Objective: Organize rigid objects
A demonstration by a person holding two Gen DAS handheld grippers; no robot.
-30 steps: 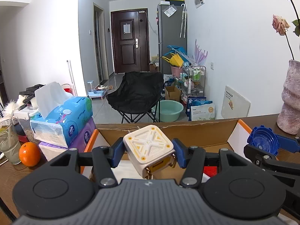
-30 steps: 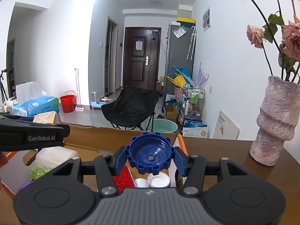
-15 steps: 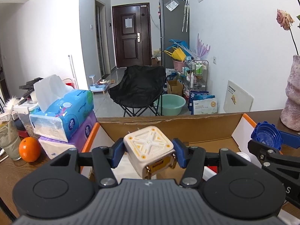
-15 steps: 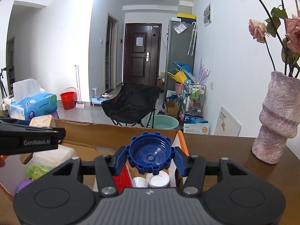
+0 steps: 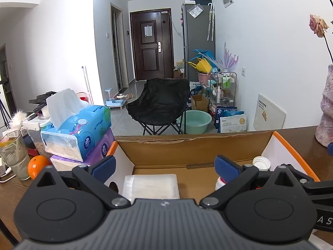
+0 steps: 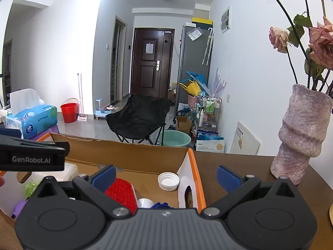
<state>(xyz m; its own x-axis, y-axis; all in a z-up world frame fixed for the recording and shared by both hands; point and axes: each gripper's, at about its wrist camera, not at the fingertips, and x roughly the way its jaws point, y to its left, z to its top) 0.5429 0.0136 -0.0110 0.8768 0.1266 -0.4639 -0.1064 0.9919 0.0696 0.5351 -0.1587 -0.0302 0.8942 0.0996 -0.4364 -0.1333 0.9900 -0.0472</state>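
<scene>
Claws are both opening at this moment and nothing is between the pads. My left claw (image 5: 164,166) hangs over the left part of the box (image 5: 187,143), above a clear plastic case (image 5: 150,184). My right claw (image 6: 165,177) hangs over the right part, where a red piece (image 6: 121,193), a white cap (image 6: 168,181) and a blue cap (image 6: 162,205) lie on the box floor. I judge the caps to be light, stiff and a little slippery, so I would take one across its ribbed rim, not by the flat top. Outside the box, a vase (image 6: 301,133) stands on the bench (image 6: 229,166) at the right; it looks heavy and fragile.
</scene>
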